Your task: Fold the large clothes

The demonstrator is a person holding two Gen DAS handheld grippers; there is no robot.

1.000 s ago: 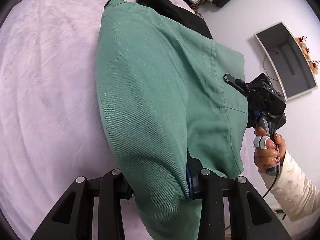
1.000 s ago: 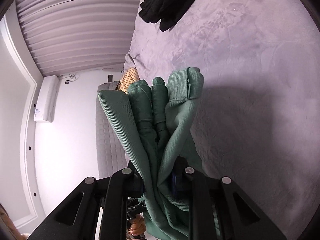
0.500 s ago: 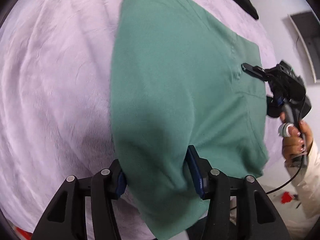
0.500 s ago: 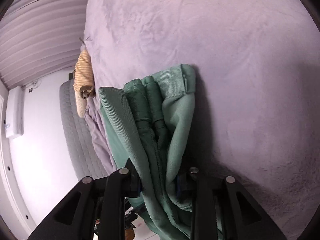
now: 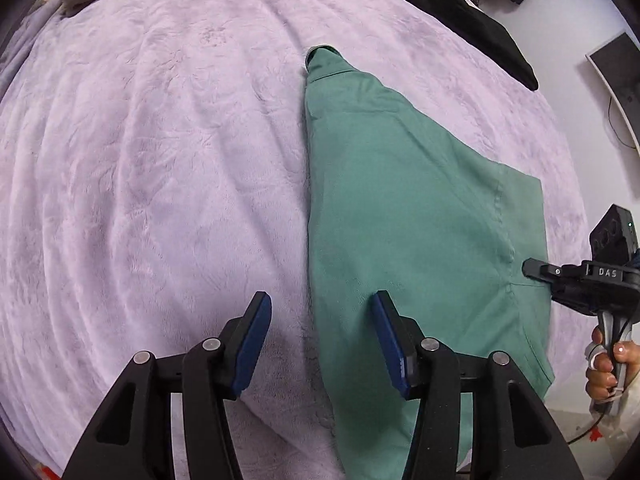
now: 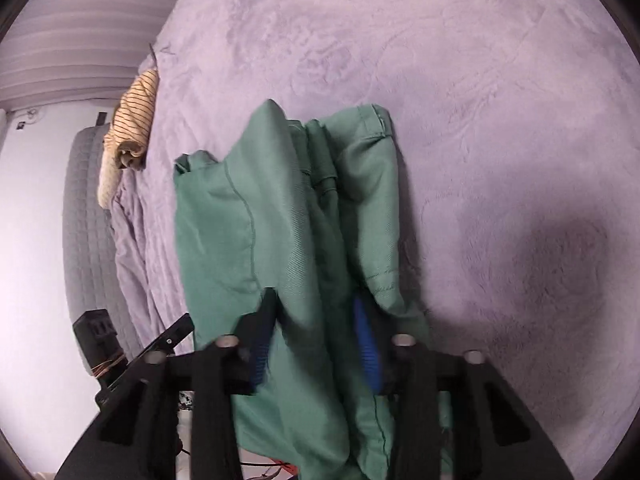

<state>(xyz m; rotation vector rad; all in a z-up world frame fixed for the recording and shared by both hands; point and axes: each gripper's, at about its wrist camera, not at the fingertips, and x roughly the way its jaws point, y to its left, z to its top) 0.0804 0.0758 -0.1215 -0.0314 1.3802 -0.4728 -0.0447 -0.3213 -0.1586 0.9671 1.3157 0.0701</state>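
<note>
Plush lilac blanket [image 5: 160,160], perhaps twill green garment [image 5: 400,200]

Setting: a bedroom in a home. The work surface is a bed [image 5: 152,152] covered with a lilac plush blanket [image 6: 460,80]. A grey quilted headboard [image 6: 86,216] stands at one end of it, against a white wall [image 6: 28,208]. Loose clothing lies on the blanket: green trousers [image 5: 400,208], a striped garment [image 6: 134,120] near the headboard, and black clothes [image 5: 472,20] at the opposite edge. Pale pleated curtains [image 6: 80,28] hang beside the headboard. A flat screen [image 5: 620,72] with a trailing cable is mounted on the wall past the black clothes.
</note>
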